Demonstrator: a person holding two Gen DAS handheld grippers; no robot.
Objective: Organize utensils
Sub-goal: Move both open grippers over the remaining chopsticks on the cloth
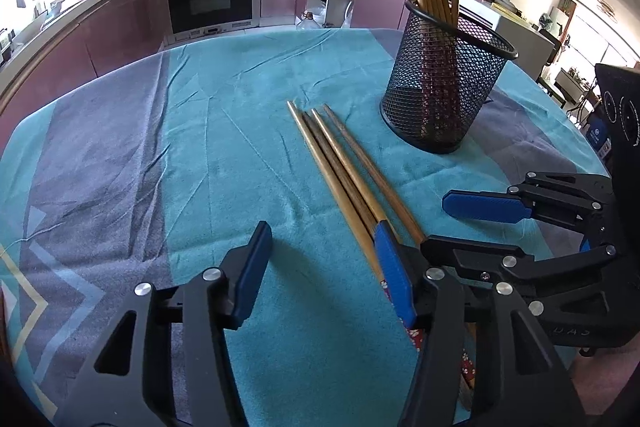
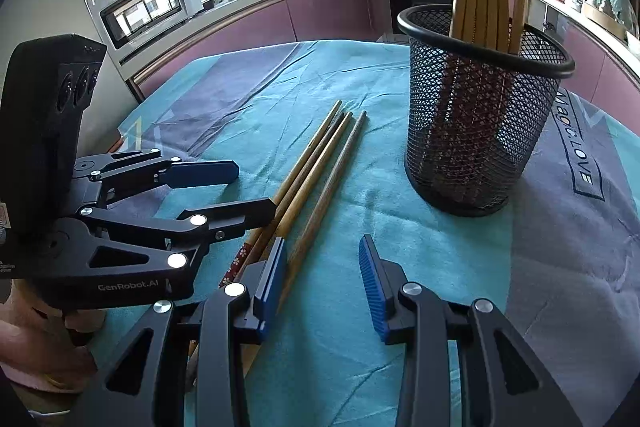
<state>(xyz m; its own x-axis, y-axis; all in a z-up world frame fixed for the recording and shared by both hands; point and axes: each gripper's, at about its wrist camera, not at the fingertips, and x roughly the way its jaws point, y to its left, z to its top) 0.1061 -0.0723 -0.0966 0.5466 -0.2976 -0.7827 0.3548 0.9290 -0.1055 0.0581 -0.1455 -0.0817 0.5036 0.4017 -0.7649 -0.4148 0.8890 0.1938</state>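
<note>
Beside the mesh holder (image 1: 444, 83), four loose chopsticks (image 1: 344, 167) lie between the gaping left gripper (image 1: 320, 259) and the equally spread right gripper (image 2: 322, 259).

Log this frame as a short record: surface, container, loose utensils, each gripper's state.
surface: teal and grey cloth covering the table
container: black mesh holder, upright, with several chopsticks standing in it
loose utensils: four chopsticks lying side by side on the cloth, left of the holder
left gripper: open, holding nothing, its right finger over the chopsticks' near ends
right gripper: open, holding nothing, its left finger beside the chopsticks
task status: loose chopsticks not yet in the holder
</note>
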